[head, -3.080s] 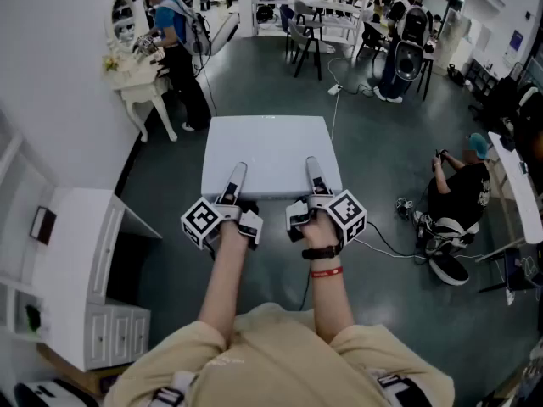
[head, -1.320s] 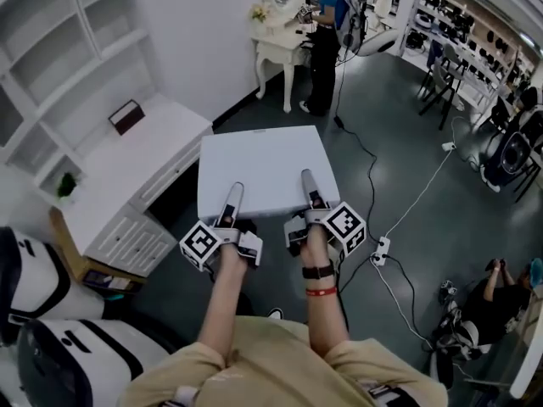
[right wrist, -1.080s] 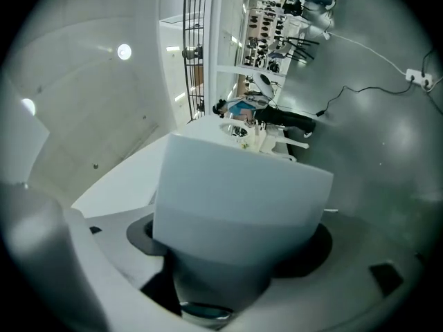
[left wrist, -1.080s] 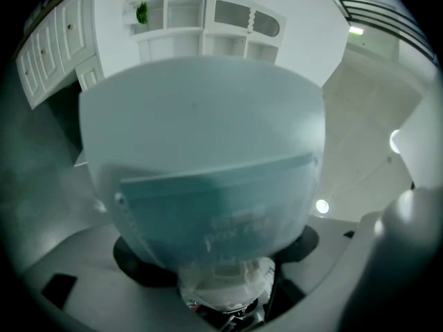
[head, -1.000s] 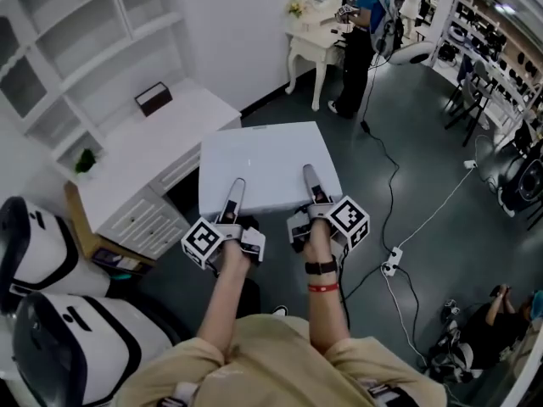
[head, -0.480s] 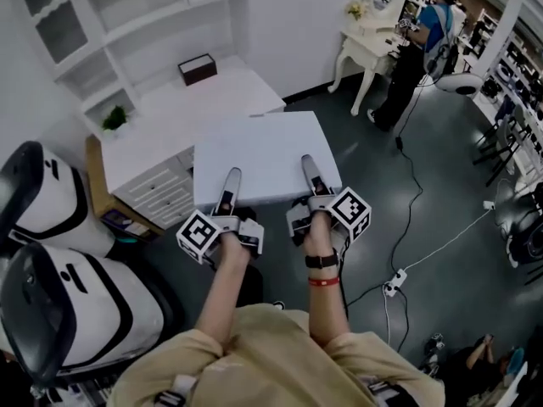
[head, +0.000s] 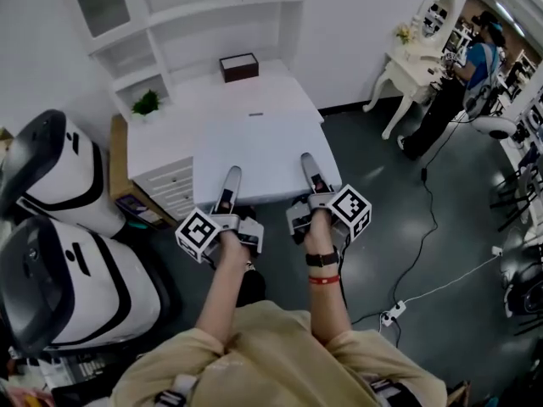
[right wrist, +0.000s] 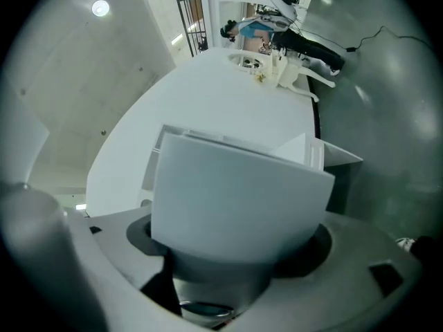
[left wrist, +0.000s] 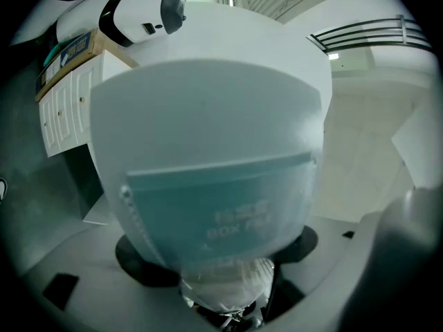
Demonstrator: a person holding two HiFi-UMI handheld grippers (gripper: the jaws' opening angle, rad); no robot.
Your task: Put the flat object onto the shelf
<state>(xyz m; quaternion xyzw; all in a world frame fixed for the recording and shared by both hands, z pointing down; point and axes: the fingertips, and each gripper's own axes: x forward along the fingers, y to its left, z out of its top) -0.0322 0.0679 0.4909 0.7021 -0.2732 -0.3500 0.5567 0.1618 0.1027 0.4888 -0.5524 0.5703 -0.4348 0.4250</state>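
**Grippers, two.** The left gripper (head: pixel 230 181) and the right gripper (head: pixel 309 166) each carry one cube with square markers. Both are clamped on the near edge of the same item, with one jaw lying on its top face and the other beneath.

**Task item, one.** The flat white rectangular box (head: pixel 263 155) is held level between both pairs of jaws and reaches well ahead of them. In the left gripper view its underside (left wrist: pixel 208 151) shows a translucent teal panel. The print there seems to read "BOX FILE", and the line above it is too blurred to read. The right gripper view shows only plain white surface (right wrist: pixel 235 199).

**Furniture ahead of the jaws, one unit.** A white shelf unit with open compartments and a desk top (head: pixel 195 24) stands ahead of the jaws. The far edge of the box overlaps the desk top in the head view.

**On the unit, two things.**
- One dark brown box (head: pixel 238 66) is straight ahead of the jaws.
- One small green plant (head: pixel 147 103) is ahead and left of the left jaws, in a low compartment.

**Left of the left jaws, two.** Two large white-and-black rounded shells (head: pixel 51 172) stand there.

**Right of the right jaws and beyond.**
- One white dressing table with an oval mirror (head: pixel 422 49).
- One person (head: pixel 458 91) standing beside the table.
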